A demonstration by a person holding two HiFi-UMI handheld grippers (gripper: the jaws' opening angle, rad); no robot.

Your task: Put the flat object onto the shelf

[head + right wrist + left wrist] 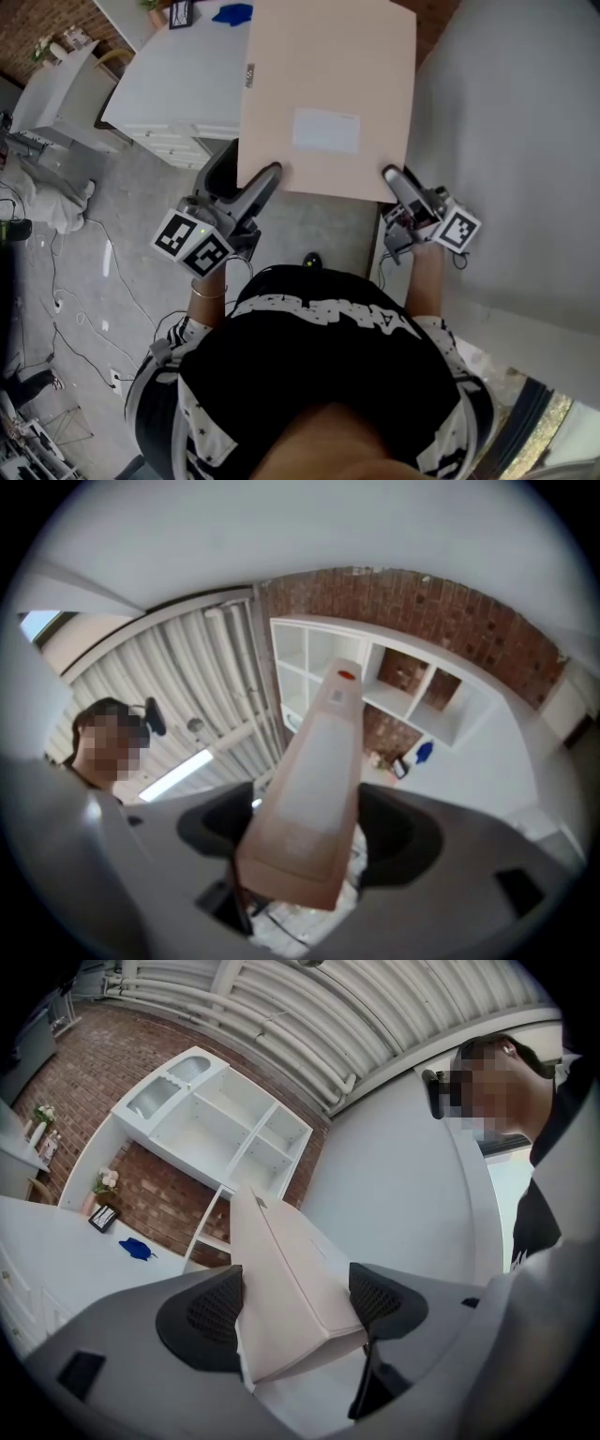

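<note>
I hold a flat pale-beige box (326, 94) with a white label up in front of me, one gripper at each lower corner. My left gripper (267, 180) is shut on its lower left edge, my right gripper (394, 178) on its lower right edge. In the left gripper view the box (281, 1269) runs edge-on between the dark pads (217, 1309) of that gripper (295, 1302), towards the white open shelf (216, 1129) on the brick wall. In the right gripper view the box (314, 780) fills the jaws of that gripper (305, 829), with the shelf (375, 672) beyond.
A white counter (178, 89) lies ahead below the box, with a blue thing (232, 13) and a small frame (180, 13) on it. A white wall (525, 141) stands close on the right. Cables (66, 281) trail over the grey floor at left.
</note>
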